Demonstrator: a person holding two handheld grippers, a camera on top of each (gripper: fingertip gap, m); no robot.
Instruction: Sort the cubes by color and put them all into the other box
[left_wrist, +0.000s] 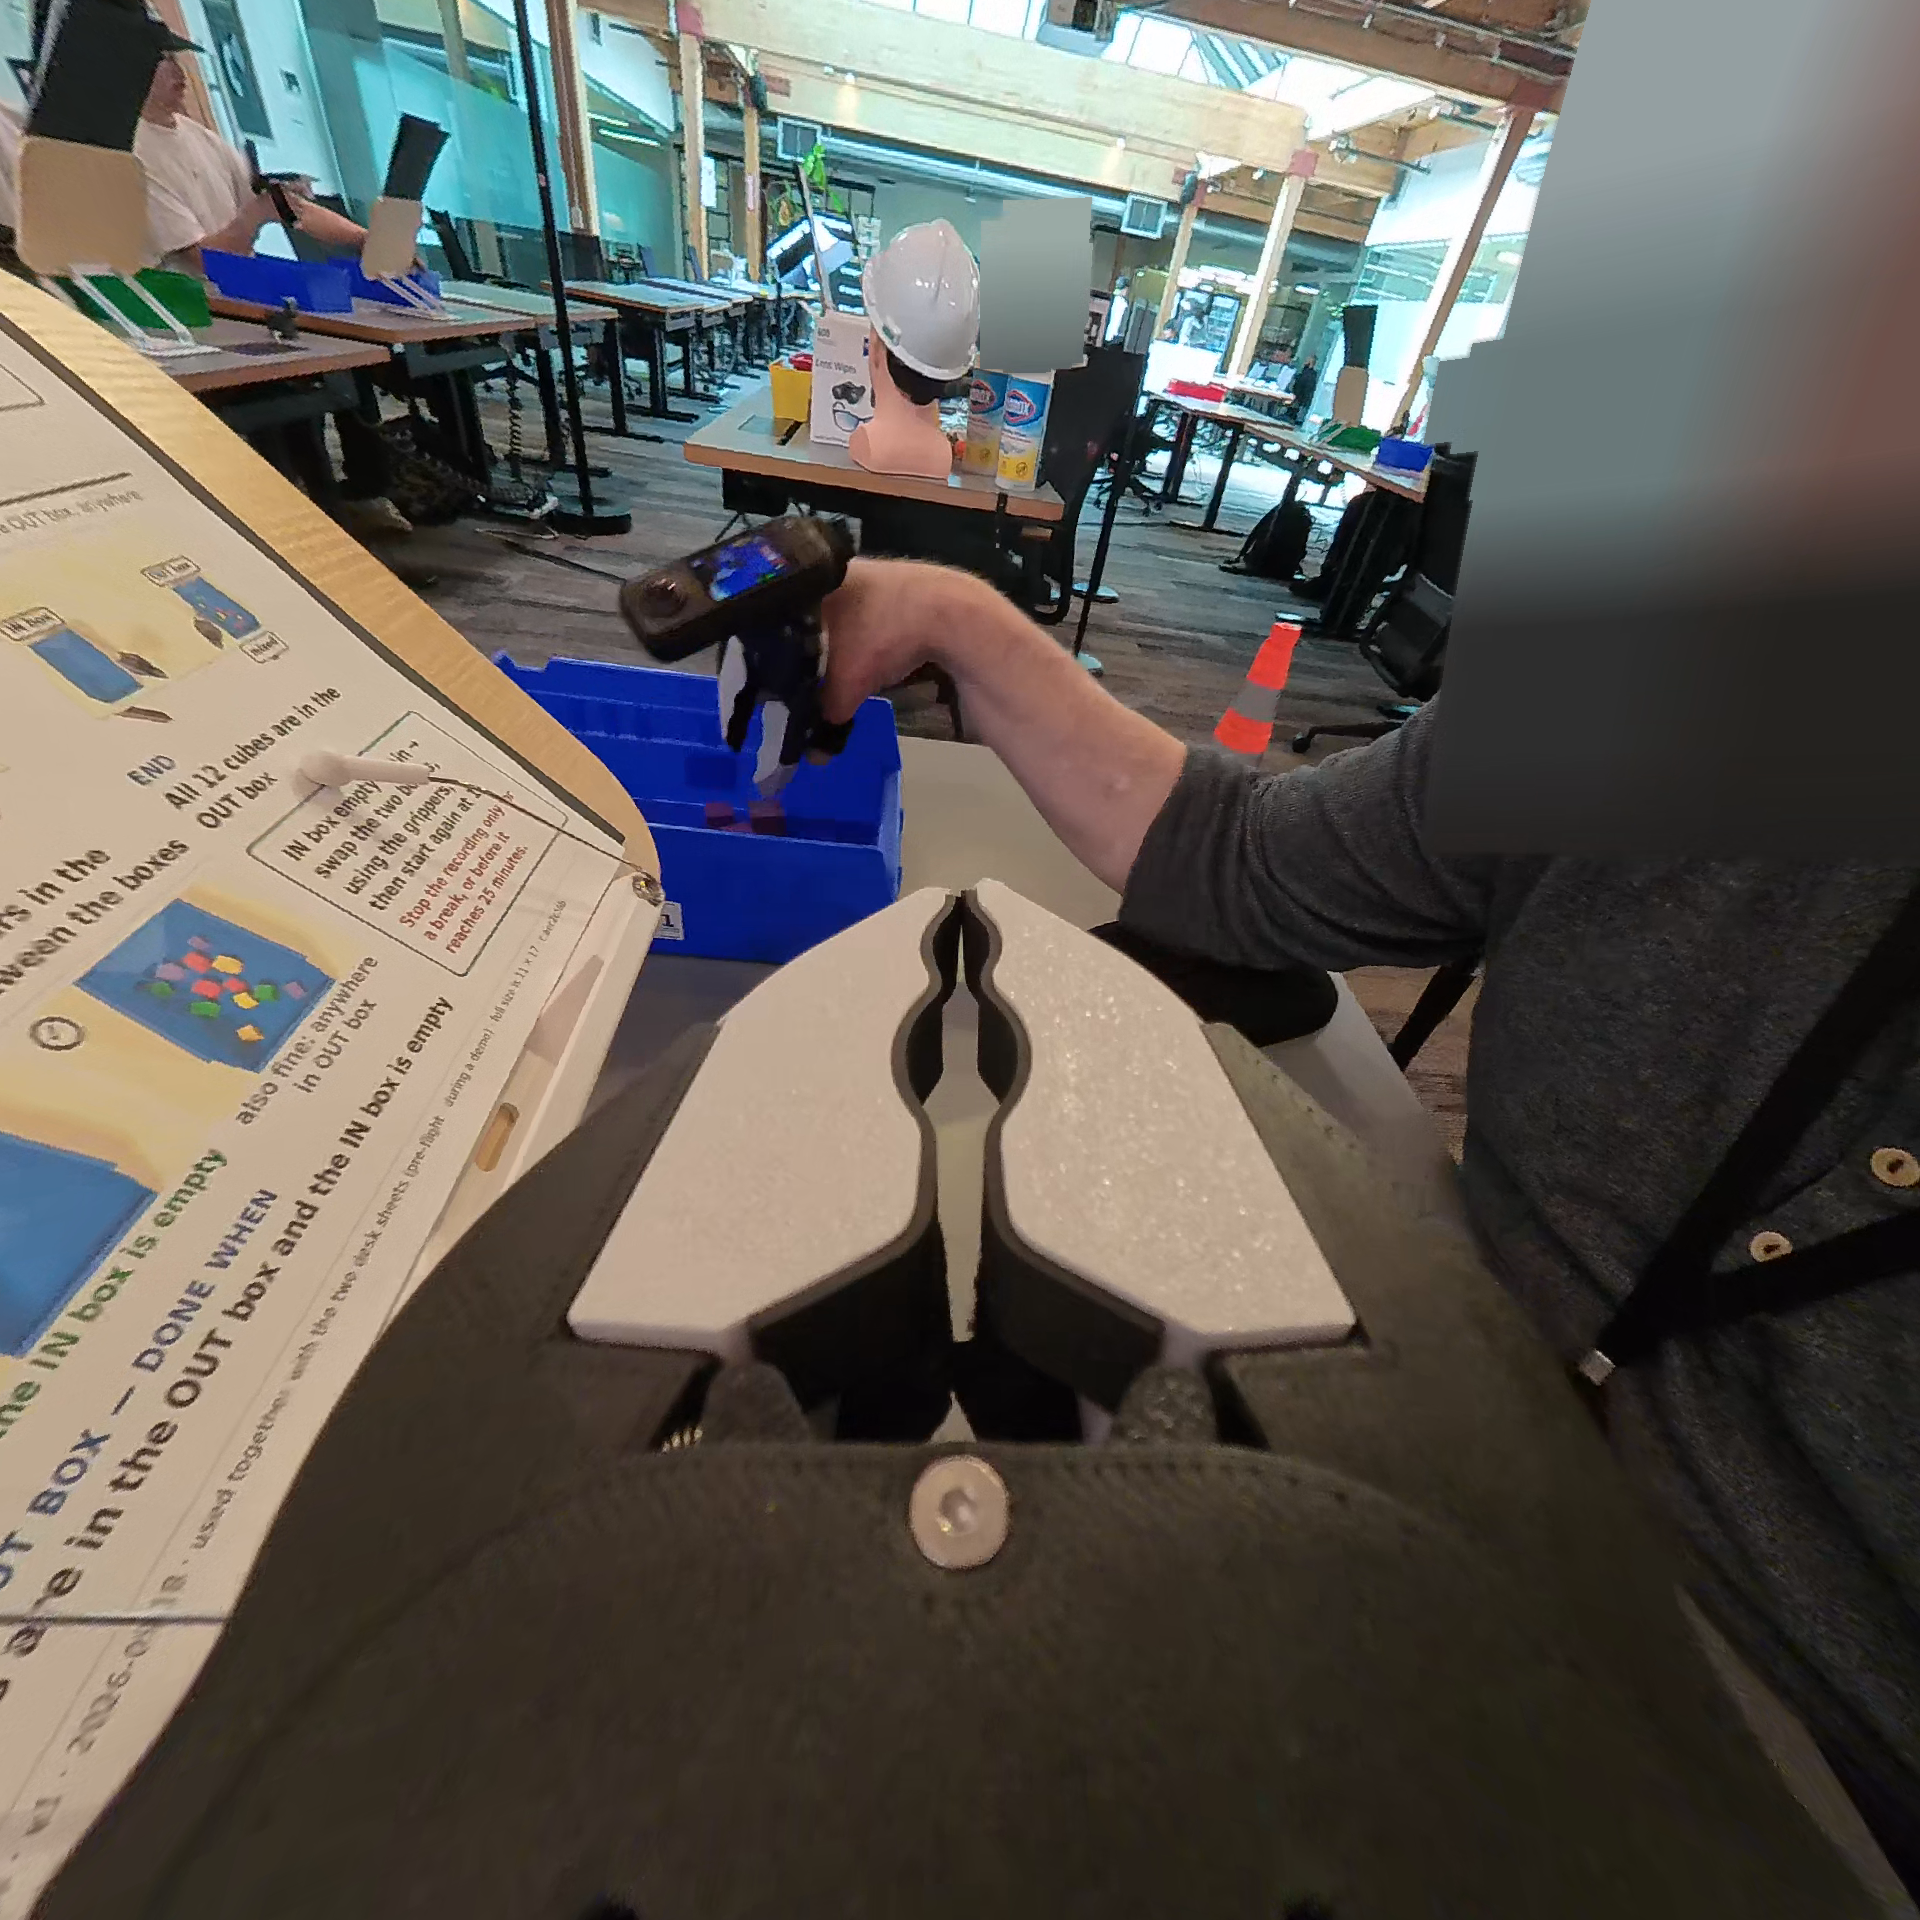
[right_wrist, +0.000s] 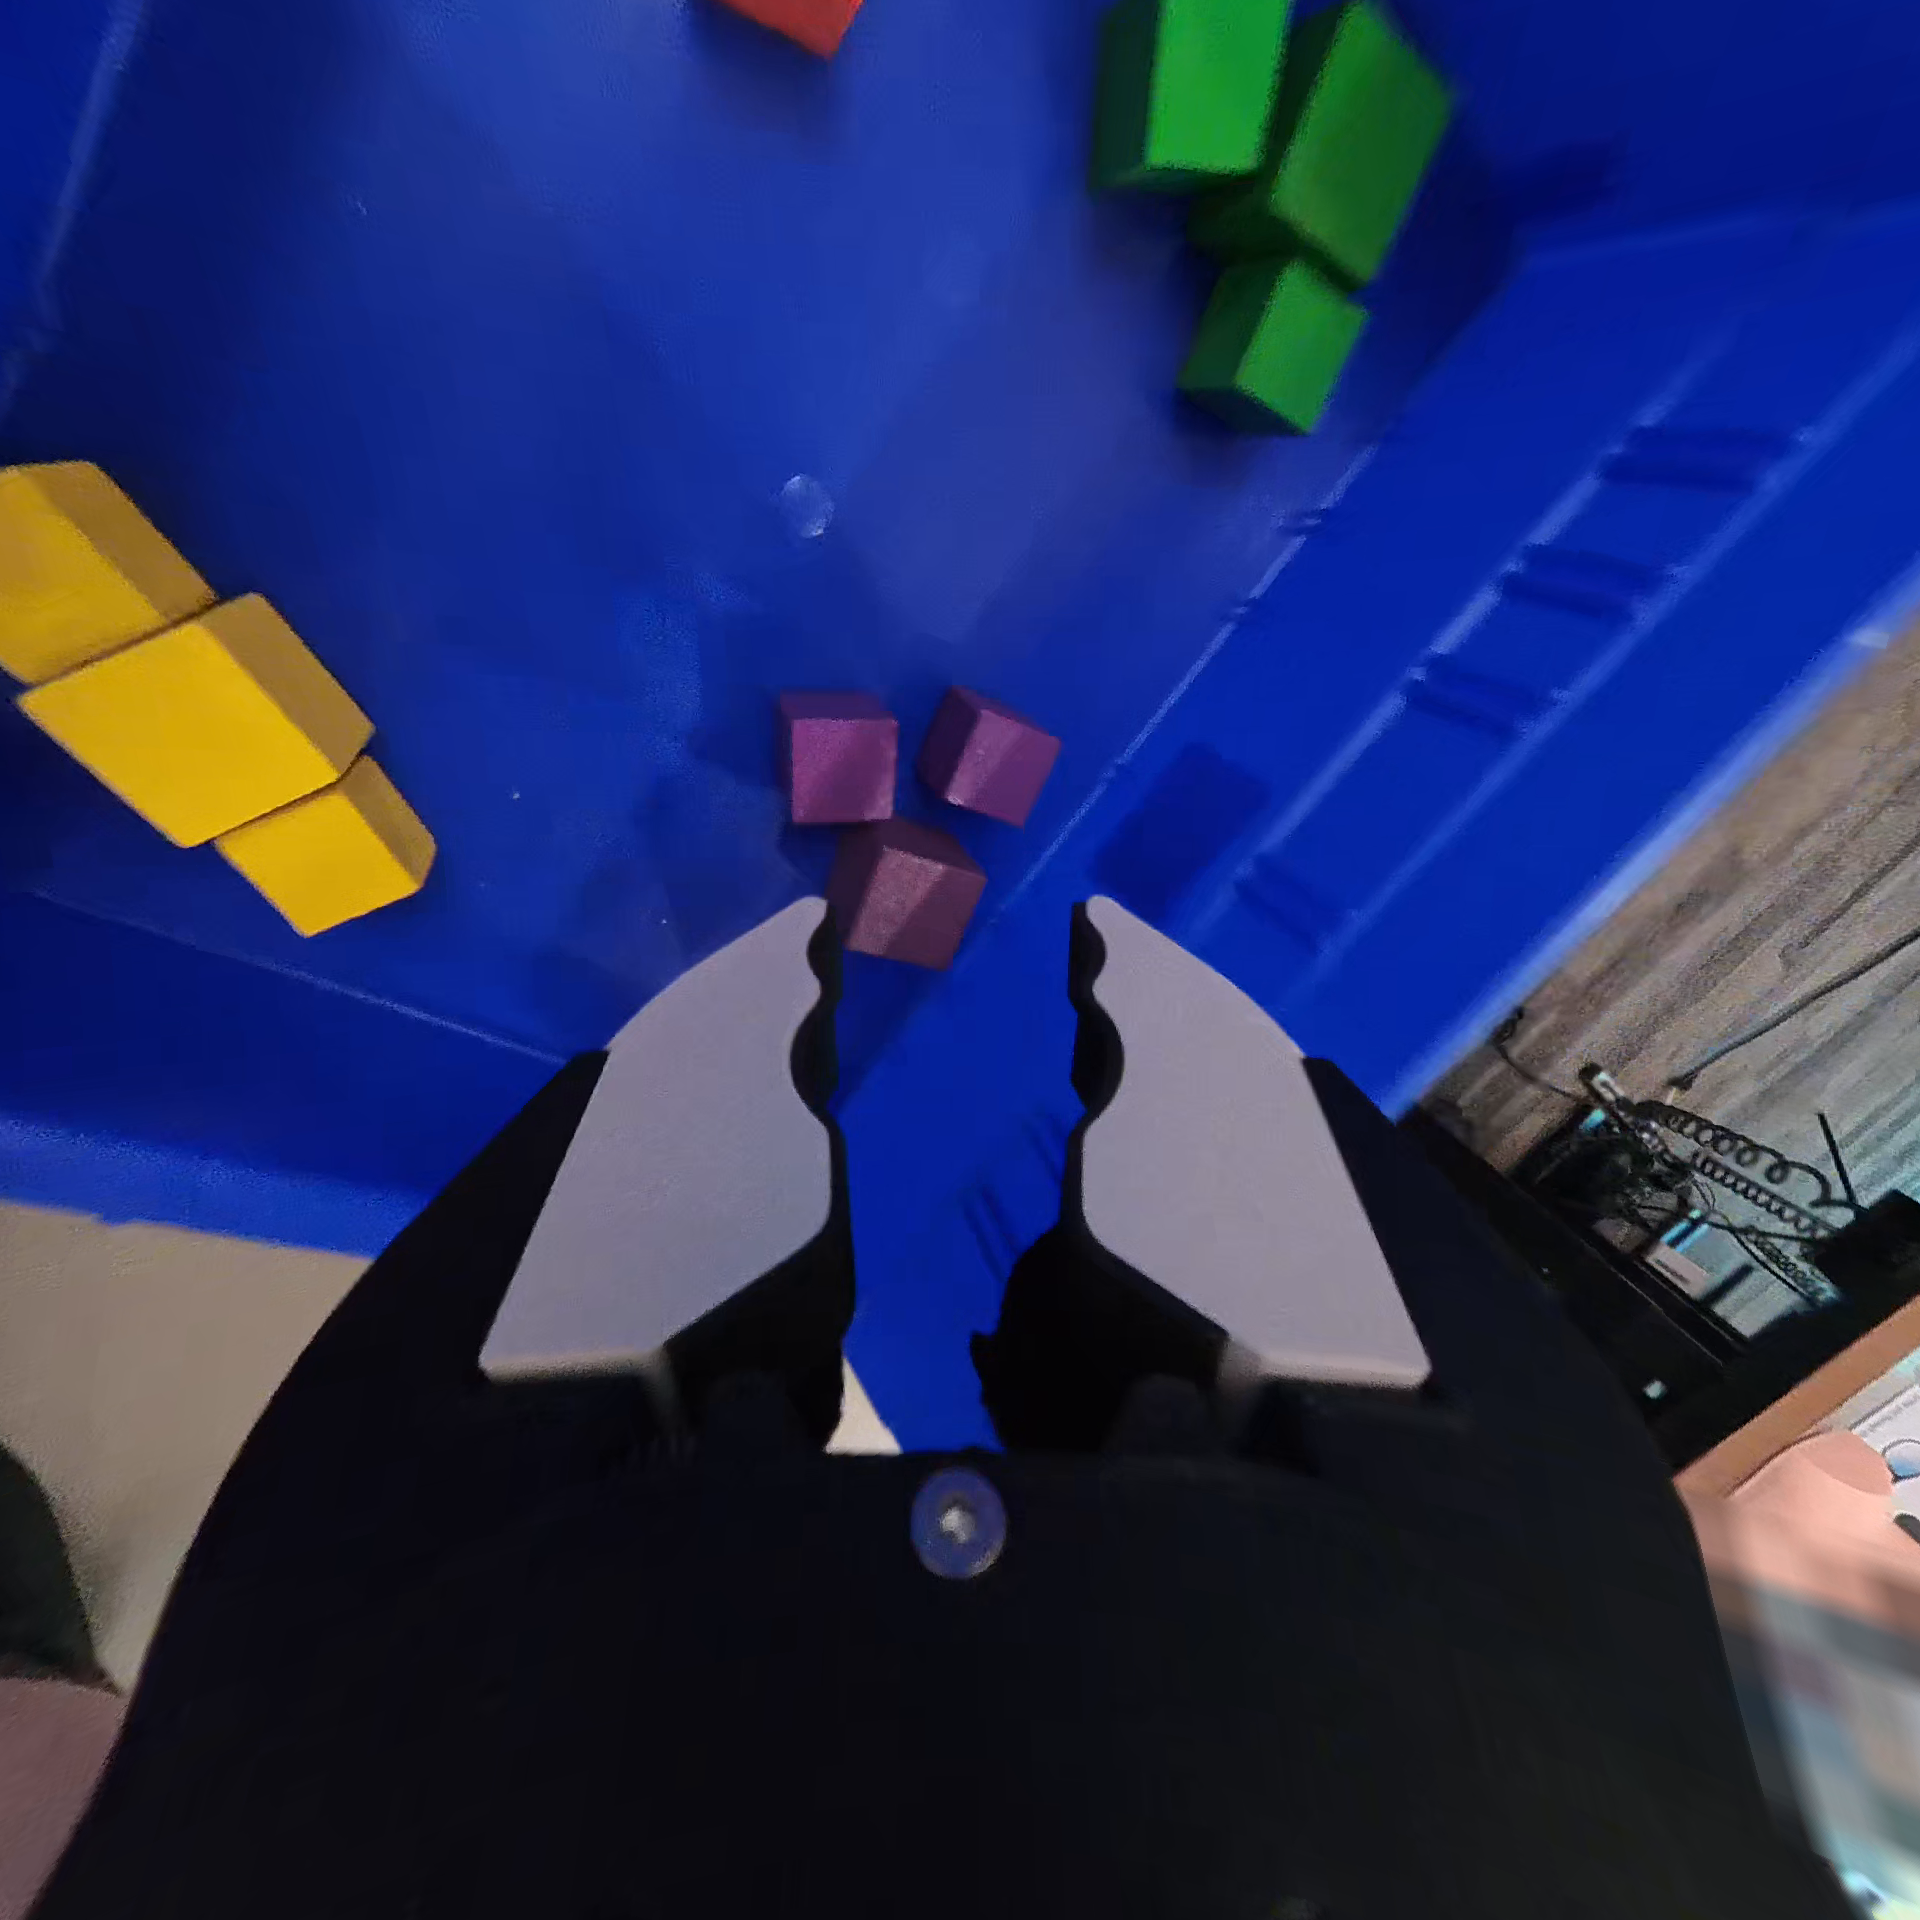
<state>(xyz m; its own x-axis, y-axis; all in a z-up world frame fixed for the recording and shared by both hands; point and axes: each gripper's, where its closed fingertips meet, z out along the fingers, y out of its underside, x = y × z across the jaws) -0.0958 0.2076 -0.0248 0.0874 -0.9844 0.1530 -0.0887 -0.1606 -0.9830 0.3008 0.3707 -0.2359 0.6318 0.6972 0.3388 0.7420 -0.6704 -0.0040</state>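
My right gripper (right_wrist: 951, 920) is open above the floor of a blue box (right_wrist: 520, 436). A purple cube (right_wrist: 902, 888) lies just past its tips, free of the pads, with two more purple cubes (right_wrist: 840, 756) (right_wrist: 987, 756) behind it. Three yellow cubes (right_wrist: 197, 707) lie in a row at the left, three green cubes (right_wrist: 1273, 187) at the top right, and a red cube (right_wrist: 795, 16) at the top edge. My left gripper (left_wrist: 961, 909) is shut with nothing in it, held back from the box (left_wrist: 748, 883). From there I see the right gripper (left_wrist: 774, 774) inside the box over the purple cubes (left_wrist: 764, 819).
An instruction board (left_wrist: 208, 935) leans at the left of the left wrist view. The person's forearm (left_wrist: 1039, 707) reaches across a pale table (left_wrist: 987, 821). An orange cone (left_wrist: 1262, 686) stands on the floor beyond. Cables (right_wrist: 1704, 1184) lie past the box's right wall.
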